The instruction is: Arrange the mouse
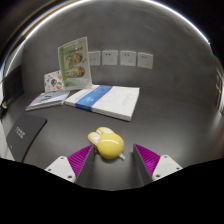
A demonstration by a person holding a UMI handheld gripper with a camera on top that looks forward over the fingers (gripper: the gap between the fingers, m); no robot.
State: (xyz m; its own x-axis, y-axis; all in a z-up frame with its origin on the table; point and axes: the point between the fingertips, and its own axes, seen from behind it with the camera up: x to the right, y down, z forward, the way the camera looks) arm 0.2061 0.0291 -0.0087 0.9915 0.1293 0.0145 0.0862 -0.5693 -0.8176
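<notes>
The gripper (112,160) stands wide open, its two fingers spread well apart with the magenta pads (80,157) facing inward, and it has hold of nothing. Between the fingertips, a little ahead of them, the yellow mouse (107,143) sits on the grey tabletop (165,125), with a clear gap on each side, so neither pad touches it. It looks rounded and glossy, with small lobes at its far end; no brand mark can be made out on it. Off to the left of the fingers lies a dark flat object (22,135), its markings too small to read. Farther ahead, beyond the mouse, a white book with a blue band (108,100) lies flat, and just left of it rests a thinner booklet (50,99); any printing on either is not legible. Behind these an illustrated green card (74,63) stands upright, tilted. Farthest off, a row of white wall outlets (127,58) lines the grey wall.
</notes>
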